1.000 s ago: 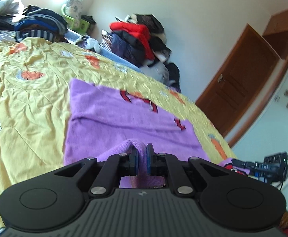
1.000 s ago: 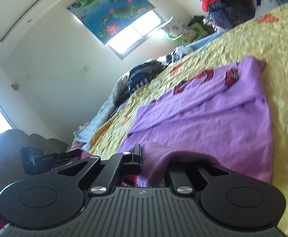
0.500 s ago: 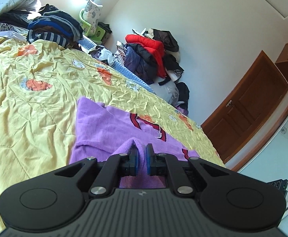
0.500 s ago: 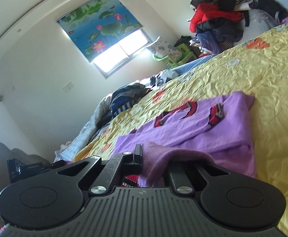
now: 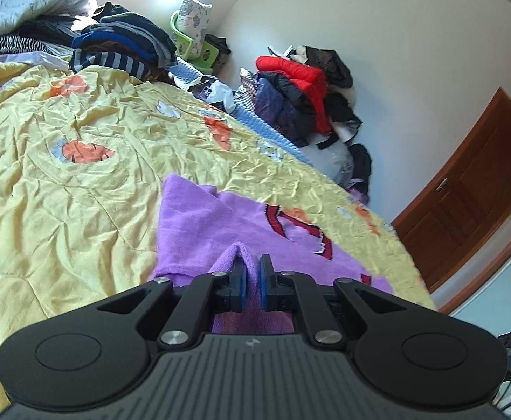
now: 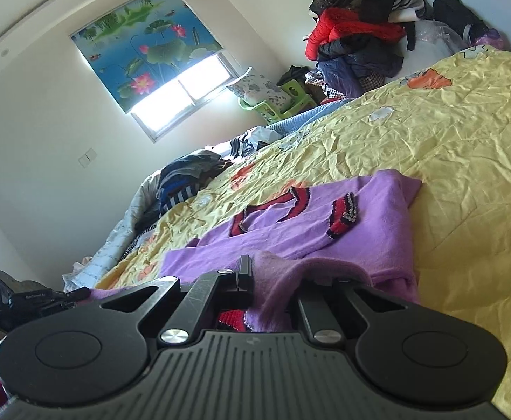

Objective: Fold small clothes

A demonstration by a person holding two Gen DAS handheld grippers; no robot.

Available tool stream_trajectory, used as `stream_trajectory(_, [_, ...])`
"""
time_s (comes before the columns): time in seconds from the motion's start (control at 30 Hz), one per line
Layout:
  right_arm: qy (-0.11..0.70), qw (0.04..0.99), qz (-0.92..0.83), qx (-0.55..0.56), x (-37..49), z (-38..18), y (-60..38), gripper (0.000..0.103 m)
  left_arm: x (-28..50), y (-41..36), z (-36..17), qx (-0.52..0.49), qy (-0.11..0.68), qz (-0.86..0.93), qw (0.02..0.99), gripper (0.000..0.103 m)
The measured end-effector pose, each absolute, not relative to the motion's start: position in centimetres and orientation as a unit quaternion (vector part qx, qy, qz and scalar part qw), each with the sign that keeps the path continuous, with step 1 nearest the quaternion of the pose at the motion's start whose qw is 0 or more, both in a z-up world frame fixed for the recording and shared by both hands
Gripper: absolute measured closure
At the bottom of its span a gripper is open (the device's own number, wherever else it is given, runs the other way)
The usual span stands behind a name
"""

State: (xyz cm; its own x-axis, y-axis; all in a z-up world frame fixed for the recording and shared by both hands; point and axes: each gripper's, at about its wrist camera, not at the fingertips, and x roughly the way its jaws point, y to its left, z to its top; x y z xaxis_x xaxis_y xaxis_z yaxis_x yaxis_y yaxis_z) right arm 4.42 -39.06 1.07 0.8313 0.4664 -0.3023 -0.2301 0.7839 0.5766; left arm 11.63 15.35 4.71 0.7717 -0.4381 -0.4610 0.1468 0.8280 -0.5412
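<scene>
A small purple sweater (image 5: 220, 224) with red and black trim lies on the yellow bedspread (image 5: 62, 192). It also shows in the right wrist view (image 6: 371, 227). My left gripper (image 5: 251, 276) is shut on a pinched fold of the sweater's near edge. My right gripper (image 6: 273, 276) is shut on the other near corner; the cloth drapes over its right finger and hides it. Both hold the near edge raised above the rest of the sweater. The left gripper (image 6: 27, 301) shows at the left edge of the right wrist view.
A stack of folded dark clothes (image 5: 122, 45) sits at the bed's far end. A heap of jackets (image 5: 301, 94) is piled by the wall past the bed's far side. A wooden door (image 5: 472, 189) is to the right. A green basket (image 6: 280, 105) stands under the window.
Both grippers have risen and moved forward over the bed with the sweater's near edge, so less flat purple cloth shows ahead. Both stayed shut on it.
</scene>
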Motion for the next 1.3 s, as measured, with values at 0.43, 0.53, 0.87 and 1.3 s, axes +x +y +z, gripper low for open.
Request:
stream_trajectory(0.43, [0.23, 0.931, 0.175, 0.223, 7.0, 1.3, -37.9, 0.093, 13.8, 12.5, 5.0, -0.178, 0.315, -0.098, 0.927, 0.096])
stream_trajectory(0.53, [0.233, 0.931, 0.17, 0.223, 7.6, 1.1, -38.0, 0.093, 14.2, 11.8, 5.2, -0.16, 0.317, -0.089, 0.931, 0.096])
stream_trajectory(0.87, [0.232, 0.932, 0.156, 0.232, 9.7, 0.7, -38.4, 0.093, 15.9, 9.8, 5.7, -0.112, 0.31, -0.068, 0.942, 0.096])
stream_trajectory(1.3, [0.229, 0.927, 0.147, 0.259, 12.4, 0.6, -39.8, 0.094, 18.7, 9.1, 6.2, -0.107, 0.308, -0.059, 0.944, 0.096])
